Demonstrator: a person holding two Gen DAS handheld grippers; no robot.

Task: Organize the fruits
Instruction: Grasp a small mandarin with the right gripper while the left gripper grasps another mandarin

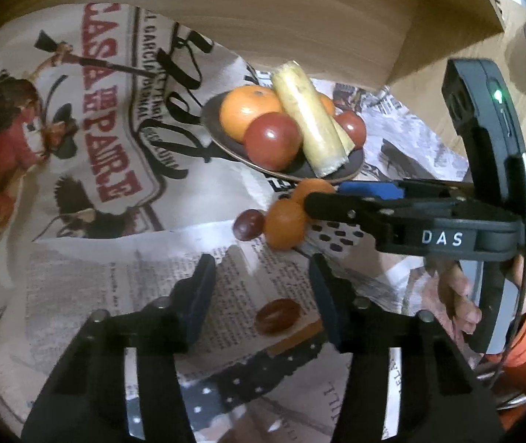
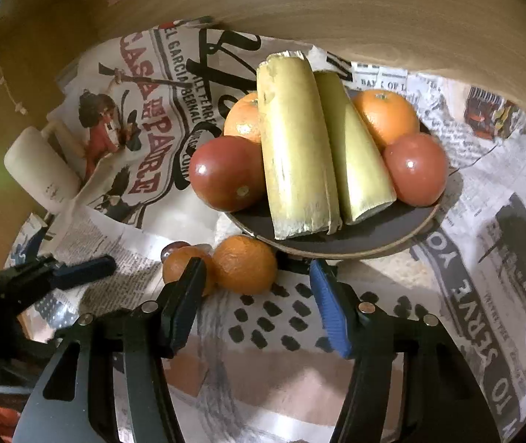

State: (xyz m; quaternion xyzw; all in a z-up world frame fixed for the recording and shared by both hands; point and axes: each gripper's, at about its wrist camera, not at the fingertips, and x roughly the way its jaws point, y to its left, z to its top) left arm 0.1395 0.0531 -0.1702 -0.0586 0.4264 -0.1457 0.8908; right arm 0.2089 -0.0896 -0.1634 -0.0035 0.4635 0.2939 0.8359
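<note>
A dark plate [image 2: 373, 236] holds two oranges [image 2: 386, 116], two red tomatoes [image 2: 226, 173] and two pale yellow cane pieces [image 2: 296, 144]. It also shows in the left wrist view [image 1: 351, 170]. In front of it lie two small tangerines [image 2: 244, 264] and a dark grape [image 1: 249, 224]. My right gripper [image 2: 259, 277] is open, its fingers on either side of the nearer tangerine [image 1: 285, 223] without touching. My left gripper [image 1: 263, 284] is open over the newspaper, with a red-brown date-like fruit [image 1: 277, 315] lying between its fingers.
Printed newspaper [image 1: 97, 118] covers the surface. A wooden wall [image 2: 336, 11] curves behind the plate. A white bottle [image 2: 41, 168] lies at the left in the right wrist view. A spotted cloth [image 2: 274, 321] lies under my right gripper.
</note>
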